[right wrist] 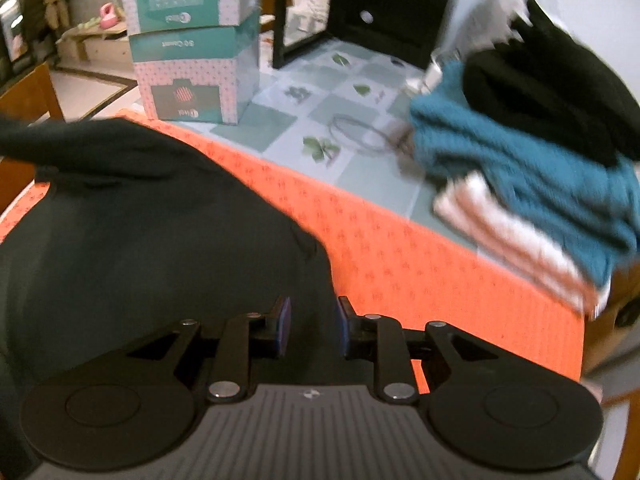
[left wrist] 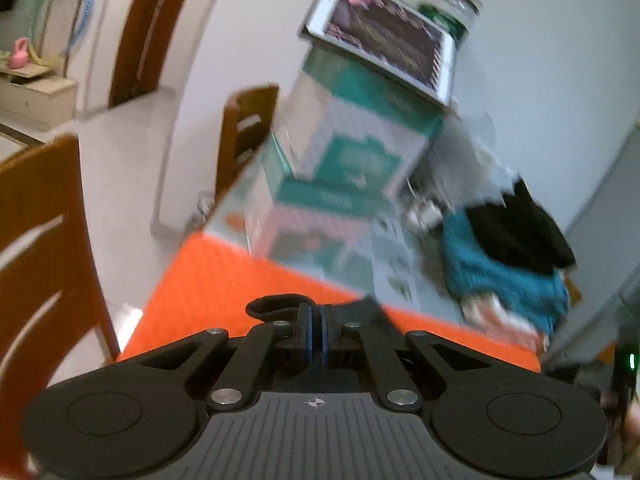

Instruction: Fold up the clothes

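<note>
**Dark garment pinched on the left, freed jaws on the right**

At the left of the left wrist view stand wooden chairs (left wrist: pixel 44 248) on a pale floor. The left gripper (left wrist: pixel 316 330) has its blue-edged pads pressed together on a fold of the dark garment (left wrist: pixel 280 304), a loop of which curls out just past the fingertips, above the orange mat (left wrist: pixel 224 280). Beyond the mat rise stacked teal-and-white cartons (left wrist: pixel 344 152); both are closed, so their contents cannot be told. A flat silver-framed box (left wrist: pixel 384 40) lies tilted on top of them, with a clear jar (left wrist: pixel 452 0) behind it; what the jar holds is too blurred to read. To the right sits a pile of clothes: a teal knit (left wrist: pixel 500 276) with a black garment (left wrist: pixel 520 228) on top.

In the right wrist view, the dark garment (right wrist: pixel 140 232) spreads over the left part of the orange mat (right wrist: pixel 420 264), one edge raised toward the left border. The right gripper (right wrist: pixel 312 328) has its jaws parted, with the cloth's edge lying below the gap; the pads do not press on it. Behind, the cartons (right wrist: pixel 188 52) stand on a leaf-patterned tablecloth (right wrist: pixel 320 120). Further right is an open black cabinet (right wrist: pixel 384 8) whose dark inside shows nothing I can make out. A wire loop (right wrist: pixel 360 136) lies on the tablecloth. At the far right the pile shows a striped piece (right wrist: pixel 512 240) at the bottom, the teal knit (right wrist: pixel 540 176) over it, and the black garment (right wrist: pixel 552 92) on top.
</note>
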Action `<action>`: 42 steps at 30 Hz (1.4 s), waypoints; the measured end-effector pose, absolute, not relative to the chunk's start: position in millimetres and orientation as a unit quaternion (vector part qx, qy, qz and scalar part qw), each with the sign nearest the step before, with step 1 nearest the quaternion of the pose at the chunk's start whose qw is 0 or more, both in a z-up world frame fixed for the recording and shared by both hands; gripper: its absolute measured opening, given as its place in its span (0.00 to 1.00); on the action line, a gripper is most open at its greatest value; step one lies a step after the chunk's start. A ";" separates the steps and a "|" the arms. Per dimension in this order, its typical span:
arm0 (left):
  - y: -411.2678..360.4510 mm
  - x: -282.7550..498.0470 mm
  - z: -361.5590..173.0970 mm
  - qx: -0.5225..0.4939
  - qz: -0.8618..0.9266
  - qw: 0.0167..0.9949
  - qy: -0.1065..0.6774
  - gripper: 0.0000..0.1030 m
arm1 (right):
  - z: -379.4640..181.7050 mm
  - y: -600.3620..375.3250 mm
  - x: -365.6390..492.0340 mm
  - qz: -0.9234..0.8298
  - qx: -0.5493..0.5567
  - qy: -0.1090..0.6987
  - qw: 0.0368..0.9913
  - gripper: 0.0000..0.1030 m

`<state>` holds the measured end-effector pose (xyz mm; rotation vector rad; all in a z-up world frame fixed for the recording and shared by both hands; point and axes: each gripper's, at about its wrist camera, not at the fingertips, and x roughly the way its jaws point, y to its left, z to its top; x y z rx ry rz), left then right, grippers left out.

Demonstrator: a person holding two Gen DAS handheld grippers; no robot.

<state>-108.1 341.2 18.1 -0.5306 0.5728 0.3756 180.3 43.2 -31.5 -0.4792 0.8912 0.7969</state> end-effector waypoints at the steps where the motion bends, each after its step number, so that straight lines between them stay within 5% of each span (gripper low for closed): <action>1: 334.4 -114.9 14.7 -0.250 0.180 0.907 0.288 0.06 | -32.6 36.4 177.1 0.366 -0.214 0.423 0.801 0.27; 11: 308.8 -176.1 -27.5 -0.197 0.241 0.866 0.390 0.06 | -26.7 -18.4 163.7 0.323 -0.171 0.441 0.820 0.27; 21: 328.9 -200.8 -43.1 -0.221 0.299 0.835 0.406 0.10 | -20.1 -37.6 181.2 0.323 -0.162 0.444 0.820 0.27; 25: 322.9 -200.6 -29.5 -0.234 0.277 0.853 0.375 0.38 | -21.2 -25.0 197.2 0.339 -0.166 0.441 0.814 0.27; 28: 318.1 -191.3 -22.5 -0.229 0.267 0.864 0.361 0.47 | -25.7 -10.2 215.4 0.354 -0.155 0.448 0.806 0.27; 42: 306.6 -100.5 -79.2 -0.140 0.177 0.859 0.459 0.47 | -86.7 38.5 235.8 0.418 -0.139 0.536 0.720 0.33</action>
